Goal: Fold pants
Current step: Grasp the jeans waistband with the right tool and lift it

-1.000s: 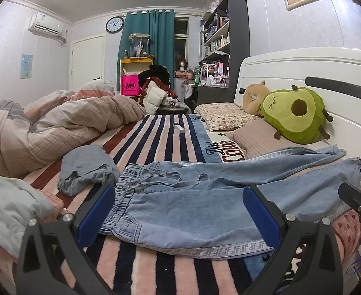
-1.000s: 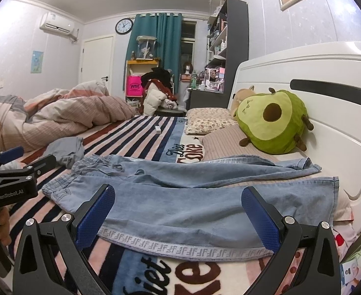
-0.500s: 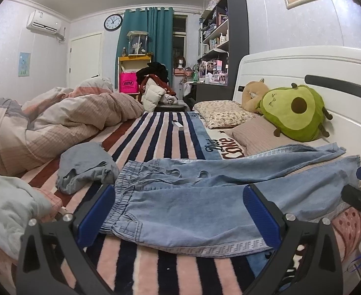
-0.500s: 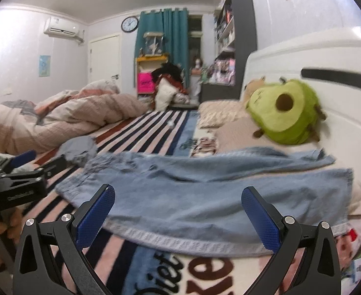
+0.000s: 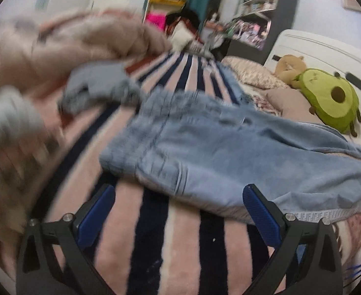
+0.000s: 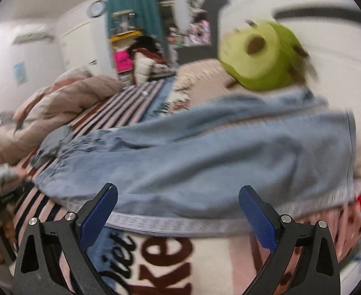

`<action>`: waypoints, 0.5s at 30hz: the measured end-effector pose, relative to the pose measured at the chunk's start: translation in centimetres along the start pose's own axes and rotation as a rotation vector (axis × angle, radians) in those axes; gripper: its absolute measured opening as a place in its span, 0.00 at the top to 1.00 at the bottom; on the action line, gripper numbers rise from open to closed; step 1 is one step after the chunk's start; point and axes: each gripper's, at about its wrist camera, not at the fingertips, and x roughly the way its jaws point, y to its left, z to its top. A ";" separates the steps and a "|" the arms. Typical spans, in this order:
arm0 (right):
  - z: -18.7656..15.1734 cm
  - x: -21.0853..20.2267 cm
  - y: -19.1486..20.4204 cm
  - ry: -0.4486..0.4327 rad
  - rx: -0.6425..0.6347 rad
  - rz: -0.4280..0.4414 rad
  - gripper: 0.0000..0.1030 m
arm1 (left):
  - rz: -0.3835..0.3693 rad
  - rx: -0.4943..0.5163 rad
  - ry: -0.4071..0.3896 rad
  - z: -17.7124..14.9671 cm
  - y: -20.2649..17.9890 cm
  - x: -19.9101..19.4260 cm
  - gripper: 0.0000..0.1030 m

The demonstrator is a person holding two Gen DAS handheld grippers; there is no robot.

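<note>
Light blue jeans lie flat across the striped blanket, waistband to the left, legs running right toward the headboard. They also show in the right wrist view. My left gripper is open and empty, just in front of the waistband end. My right gripper is open and empty, just in front of the near leg's patterned side stripe. Both views are blurred. The left gripper shows dimly at the left edge of the right wrist view.
A grey garment lies left of the waistband. A bunched pink duvet fills the left. A green avocado plush and pillows sit by the white headboard on the right.
Both grippers have moved closer to the jeans and tilted downward, the views now rolled and blurred. The jeans have not moved. Both grippers stay open.
</note>
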 end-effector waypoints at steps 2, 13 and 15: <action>-0.5 0.6 -1.9 0.017 0.053 -0.016 0.05 | -0.026 -0.031 0.036 -0.4 0.3 1.2 0.01; -4.0 1.6 -10.4 0.077 0.262 -0.137 0.05 | -0.140 -0.125 0.149 1.0 -0.7 7.2 0.16; -4.6 1.8 -11.9 0.079 0.300 -0.143 0.05 | -0.125 -0.120 0.155 1.4 -1.0 7.6 0.37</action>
